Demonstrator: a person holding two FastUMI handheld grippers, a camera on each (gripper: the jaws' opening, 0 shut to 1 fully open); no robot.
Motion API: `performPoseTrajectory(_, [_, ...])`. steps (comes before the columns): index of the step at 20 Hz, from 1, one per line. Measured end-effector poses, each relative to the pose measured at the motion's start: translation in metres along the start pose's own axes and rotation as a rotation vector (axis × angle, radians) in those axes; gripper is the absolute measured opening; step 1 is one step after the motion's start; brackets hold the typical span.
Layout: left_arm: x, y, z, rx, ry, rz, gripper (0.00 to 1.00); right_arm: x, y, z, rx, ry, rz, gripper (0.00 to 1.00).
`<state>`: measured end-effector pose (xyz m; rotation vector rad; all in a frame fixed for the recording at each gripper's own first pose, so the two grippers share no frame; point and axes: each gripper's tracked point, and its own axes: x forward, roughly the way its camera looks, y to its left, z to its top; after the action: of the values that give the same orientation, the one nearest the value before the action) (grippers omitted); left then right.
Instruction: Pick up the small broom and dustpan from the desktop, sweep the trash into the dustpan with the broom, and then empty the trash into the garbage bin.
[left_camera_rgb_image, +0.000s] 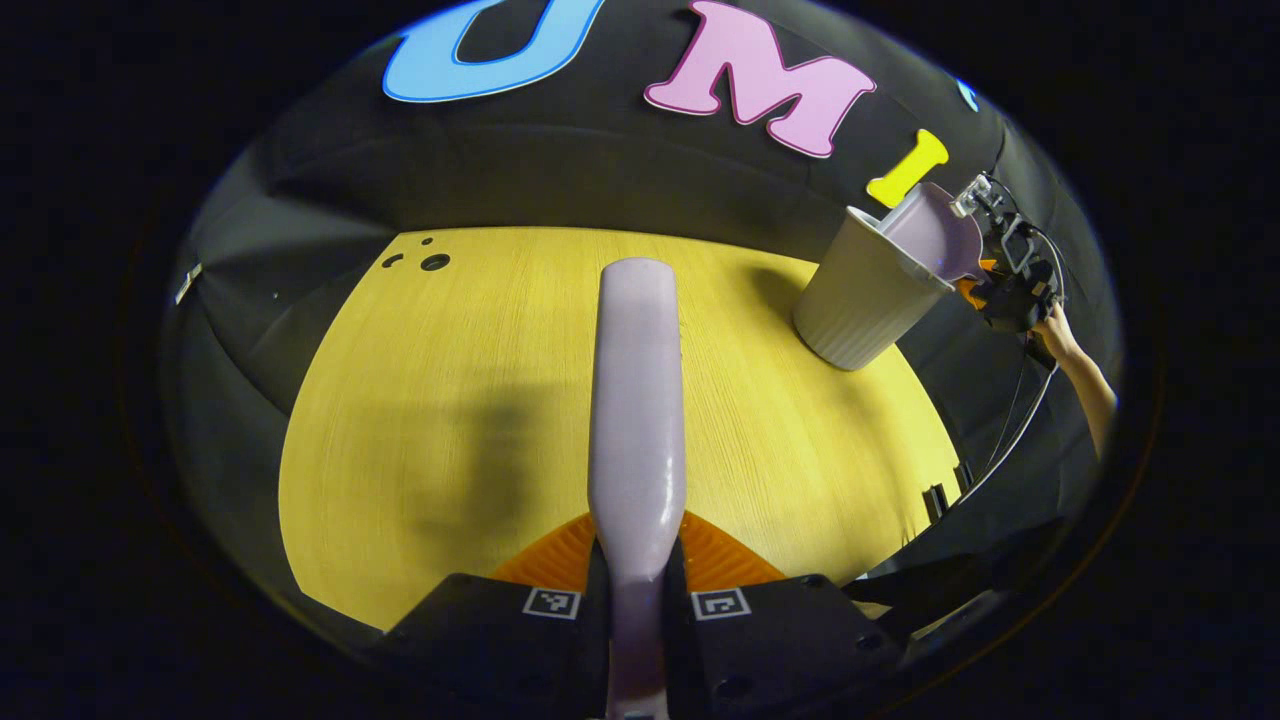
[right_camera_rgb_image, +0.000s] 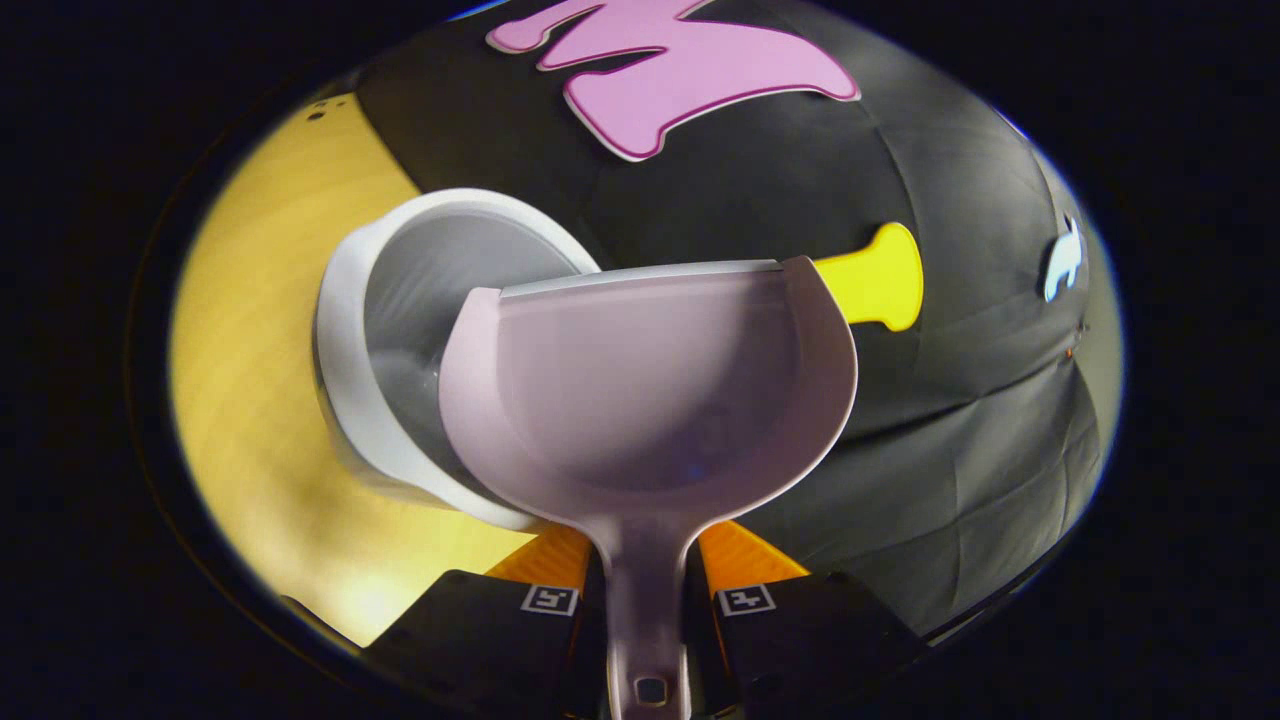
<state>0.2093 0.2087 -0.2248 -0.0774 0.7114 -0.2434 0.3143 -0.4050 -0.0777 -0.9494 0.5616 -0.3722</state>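
Yellow desktop, left gripper pinching broom, right gripper clamping dustpan over garbage bin.

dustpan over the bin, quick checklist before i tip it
1. Right tool shut on the dustpan handle: ok.
2. Dustpan lip over the garbage bin opening: partly, its right side hangs past the rim; not ok.
3. Trash in the pan: none seen; cannot tell.
4. Bin upright on the desktop: ok.
5. Left tool shut on the broom, away from the bin: ok.
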Motion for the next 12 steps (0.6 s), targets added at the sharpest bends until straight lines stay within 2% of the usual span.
performPoseTrajectory(2, [-0.002,-0.002,0.002,-0.001,-0.017,-0.001,0.29,-0.003,-0.005,0.006,0.116,0.009,0.029,0.36])
performPoseTrajectory(3, [-0.002,-0.001,0.003,-0.001,-0.024,0.002,0.26,-0.005,-0.006,0.009,0.180,0.014,0.048,0.36])
performPoseTrajectory(9, [-0.011,-0.001,0.009,0.026,-0.090,0.034,0.26,-0.016,-0.008,0.028,0.577,0.005,0.158,0.36])
performPoseTrajectory(12, [-0.017,-0.004,0.012,0.034,-0.127,0.034,0.29,-0.022,-0.008,0.042,0.687,-0.035,0.201,0.36])
